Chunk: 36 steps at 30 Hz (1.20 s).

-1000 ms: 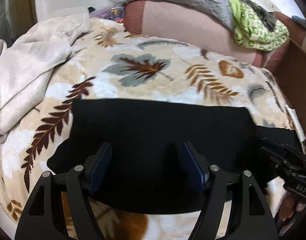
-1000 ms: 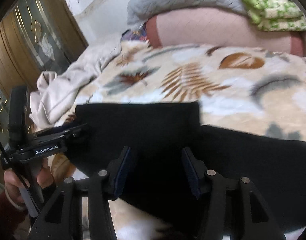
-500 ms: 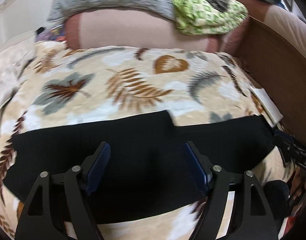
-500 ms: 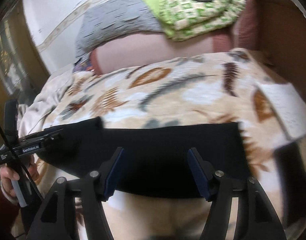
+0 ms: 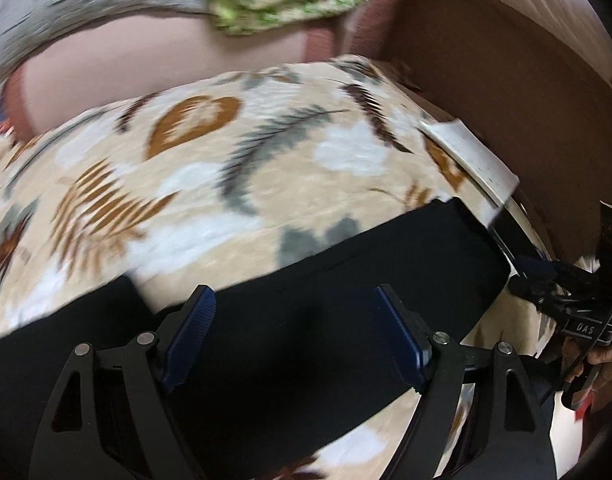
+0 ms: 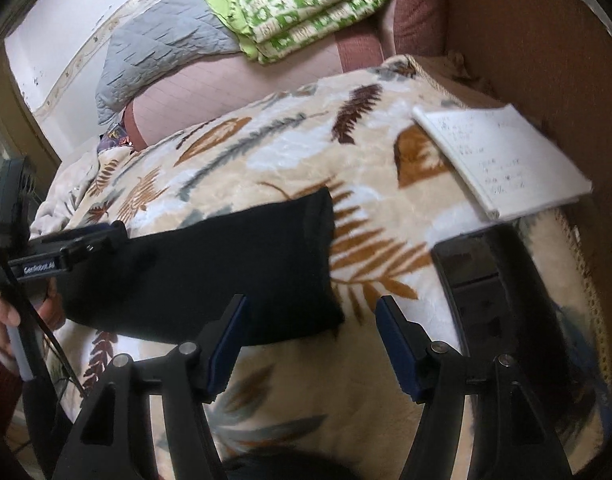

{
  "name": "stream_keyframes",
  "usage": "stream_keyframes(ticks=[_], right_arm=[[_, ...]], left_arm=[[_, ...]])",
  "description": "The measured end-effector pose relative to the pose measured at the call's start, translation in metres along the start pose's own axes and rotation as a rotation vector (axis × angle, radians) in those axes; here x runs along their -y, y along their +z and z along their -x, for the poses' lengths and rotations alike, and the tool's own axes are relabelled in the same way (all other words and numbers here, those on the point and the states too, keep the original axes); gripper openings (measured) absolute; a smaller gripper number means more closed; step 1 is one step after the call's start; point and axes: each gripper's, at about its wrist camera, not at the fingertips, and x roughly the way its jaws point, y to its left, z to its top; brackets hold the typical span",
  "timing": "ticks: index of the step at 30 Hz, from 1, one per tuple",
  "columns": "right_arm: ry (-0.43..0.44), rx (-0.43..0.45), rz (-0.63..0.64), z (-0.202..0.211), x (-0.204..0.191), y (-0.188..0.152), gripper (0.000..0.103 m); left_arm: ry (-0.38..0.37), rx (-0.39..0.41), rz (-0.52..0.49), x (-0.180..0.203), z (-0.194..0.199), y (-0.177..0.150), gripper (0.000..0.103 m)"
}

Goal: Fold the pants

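Observation:
Black pants (image 5: 365,256) lie flat and stretched out across a leaf-patterned blanket (image 5: 226,160) on a bed. My left gripper (image 5: 293,292) hovers open over the pants' leg with nothing between its blue pads. In the right wrist view the cuff end of the pants (image 6: 226,264) lies just ahead. My right gripper (image 6: 311,300) stands open above that cuff's near corner, holding nothing. The left gripper (image 6: 66,248) shows at the left edge there, held in a hand over the pants. In the left wrist view, the right gripper (image 5: 565,292) sits just past the cuff.
A white notebook (image 6: 501,160) lies on the blanket at the right, against a brown board (image 6: 545,60). A black power strip (image 6: 485,272) lies just right of my right gripper. A green patterned quilt (image 6: 306,8), a grey quilt (image 6: 166,44) and a pink bolster (image 6: 234,80) are piled at the back.
Both grippers have swept to the right along the pants, from the wide folded part to the cuff end. Both pairs of jaws stand a little wider than before.

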Motion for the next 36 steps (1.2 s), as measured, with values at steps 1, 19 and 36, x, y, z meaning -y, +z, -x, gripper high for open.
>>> stream_keyframes(ticks=[1,19,36], right_arm=[[0.009,-0.008,-0.006,-0.004,0.003,-0.001,0.066],[0.149,-0.04,-0.006,-0.055,0.017,0.023,0.068],[0.244,0.067,0.093,0.002,-0.043,0.041,0.011]], left_arm=[[-0.021,-0.012,-0.025,0.009,-0.007,0.006,0.081],[-0.14,-0.165,-0.194,0.068,-0.101,0.055,0.081],[-0.179,-0.008,-0.155,0.057,-0.052,0.069,0.051]])
